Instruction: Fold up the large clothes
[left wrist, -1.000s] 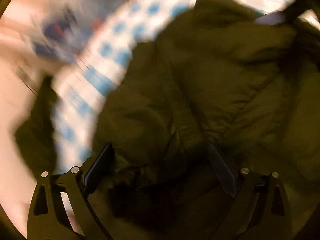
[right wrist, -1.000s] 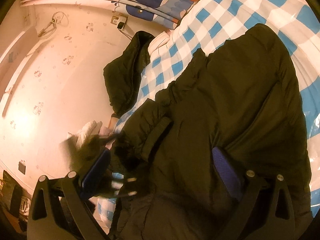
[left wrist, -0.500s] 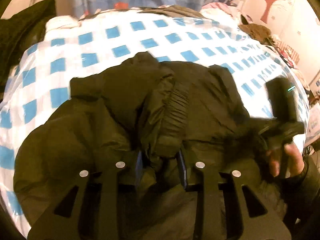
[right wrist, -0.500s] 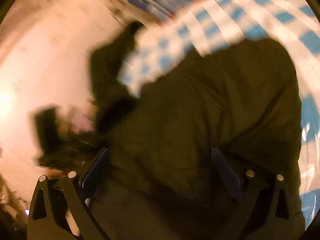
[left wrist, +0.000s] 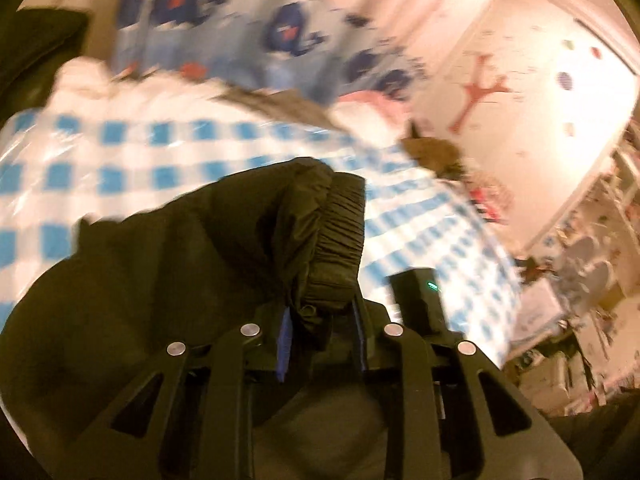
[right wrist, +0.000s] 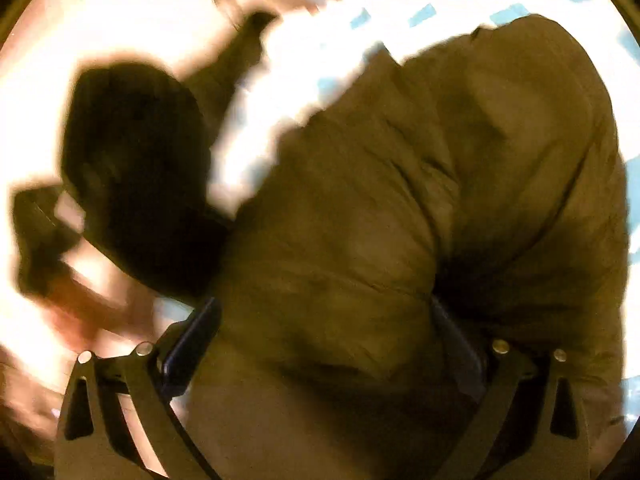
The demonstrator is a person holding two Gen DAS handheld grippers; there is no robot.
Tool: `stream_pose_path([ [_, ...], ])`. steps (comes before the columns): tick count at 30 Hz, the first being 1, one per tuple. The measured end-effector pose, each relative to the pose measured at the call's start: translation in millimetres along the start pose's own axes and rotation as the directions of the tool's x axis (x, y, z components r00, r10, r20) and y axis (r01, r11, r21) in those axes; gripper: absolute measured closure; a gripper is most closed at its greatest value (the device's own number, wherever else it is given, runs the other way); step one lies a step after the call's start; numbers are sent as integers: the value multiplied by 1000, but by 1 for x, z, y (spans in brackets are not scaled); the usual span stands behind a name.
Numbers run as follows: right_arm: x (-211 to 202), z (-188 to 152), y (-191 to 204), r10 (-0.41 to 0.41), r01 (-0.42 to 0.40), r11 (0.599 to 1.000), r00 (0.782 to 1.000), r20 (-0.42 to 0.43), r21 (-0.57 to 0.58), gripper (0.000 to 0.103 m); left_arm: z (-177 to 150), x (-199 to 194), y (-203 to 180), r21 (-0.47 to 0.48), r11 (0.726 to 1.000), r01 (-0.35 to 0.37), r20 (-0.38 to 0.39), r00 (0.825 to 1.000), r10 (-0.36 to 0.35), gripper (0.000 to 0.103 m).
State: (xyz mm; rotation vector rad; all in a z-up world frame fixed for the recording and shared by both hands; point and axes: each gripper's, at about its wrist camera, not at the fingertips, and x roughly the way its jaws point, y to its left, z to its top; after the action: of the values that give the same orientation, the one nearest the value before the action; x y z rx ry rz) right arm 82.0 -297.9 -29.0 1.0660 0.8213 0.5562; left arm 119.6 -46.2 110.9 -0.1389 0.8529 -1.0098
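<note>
Left wrist view: left claw (left wrist: pixel 322 346) clamped on jacket (left wrist: pixel 200 260) cuff, blocking checked bedsheet (left wrist: pixel 120 160); right claw (right wrist: pixel 324 344) wide open over jacket

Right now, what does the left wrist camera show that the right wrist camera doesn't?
Only the left wrist view shows the left gripper, whose jaws have just been closing, pinching the ribbed cuff of the dark jacket, plus the whale-print curtain and cluttered shelves.

Only the right wrist view shows the right gripper open, jaws wide over the jacket's broad body, and a blurred dark shape at left that I can't identify.

Both show the jacket lying on the blue-and-white checked cover.
</note>
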Motion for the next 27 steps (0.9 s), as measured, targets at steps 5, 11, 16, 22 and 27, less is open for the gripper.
stream_pose_path([
  [5,-35,14,-39,435,-459,864,887,153,206,6,2,56,-30,3,995,104,-23,994,-104,81],
  [11,-36,17,-66,492,-533,796,846,207,287,6,-45,167,-10,-112,987,112,-159,979,-129,81],
  [16,-31,15,-70,404,-439,842,898,174,314,6,-74,191,0,-88,995,42,-249,966,-63,73],
  [22,-20,16,-50,192,-212,951,975,110,225,6,-79,136,-24,76,997,11,-282,959,10,23],
  [27,-10,14,-44,30,-43,988,996,86,146,30,-77,51,-4,113,986,-119,-144,980,135,15],
])
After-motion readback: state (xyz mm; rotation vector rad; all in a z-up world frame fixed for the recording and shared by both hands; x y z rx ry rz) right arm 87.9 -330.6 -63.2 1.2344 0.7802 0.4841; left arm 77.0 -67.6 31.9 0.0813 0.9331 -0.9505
